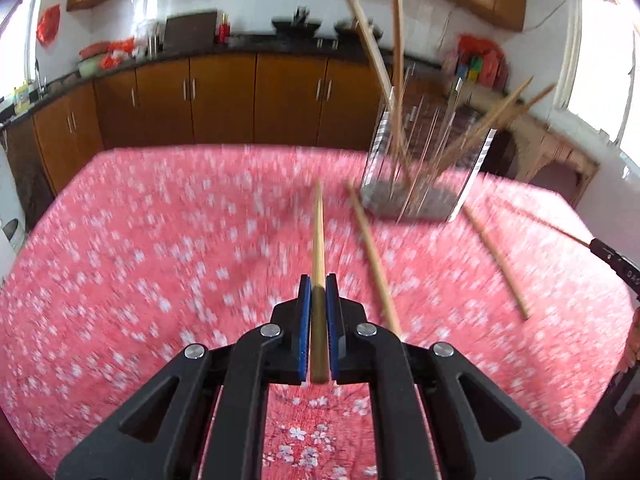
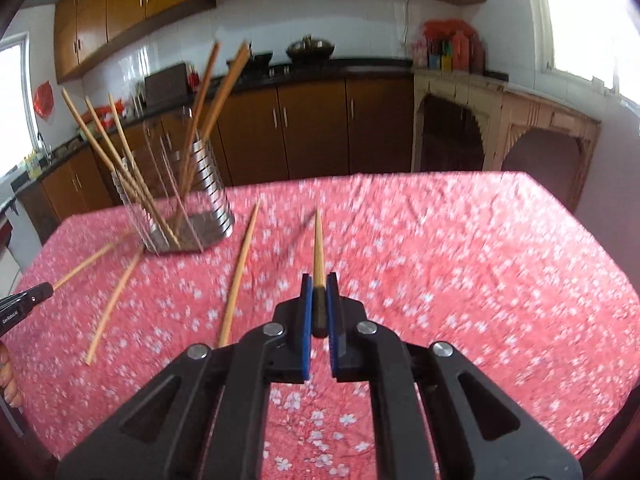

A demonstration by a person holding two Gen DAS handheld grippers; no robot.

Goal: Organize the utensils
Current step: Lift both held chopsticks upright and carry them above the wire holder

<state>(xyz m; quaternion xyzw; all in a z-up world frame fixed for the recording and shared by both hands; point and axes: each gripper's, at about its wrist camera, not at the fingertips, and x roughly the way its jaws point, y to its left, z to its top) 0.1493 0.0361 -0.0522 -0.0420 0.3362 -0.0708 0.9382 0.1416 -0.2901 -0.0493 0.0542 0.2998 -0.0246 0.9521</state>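
Two chopsticks are in hand: the left gripper [image 1: 318, 280] has its jaws closed on one chopstick [image 1: 319, 236], the right gripper [image 2: 318, 280] likewise on another [image 2: 319, 248]. Beyond, two loose chopsticks [image 2: 239, 276] lie on the bench [image 2: 480, 280], unsorted. Farther, the metal holder [image 2: 188, 200] already contains several, so I judge the task past halfway.

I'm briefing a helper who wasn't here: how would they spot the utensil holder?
Look at the table with the pink flowered cloth. Towards its far edge stands the utensil holder, a slotted shiny metal cup. Unlike the chopsticks lying loose beside it, it stands upright with several chopsticks leaning inside.
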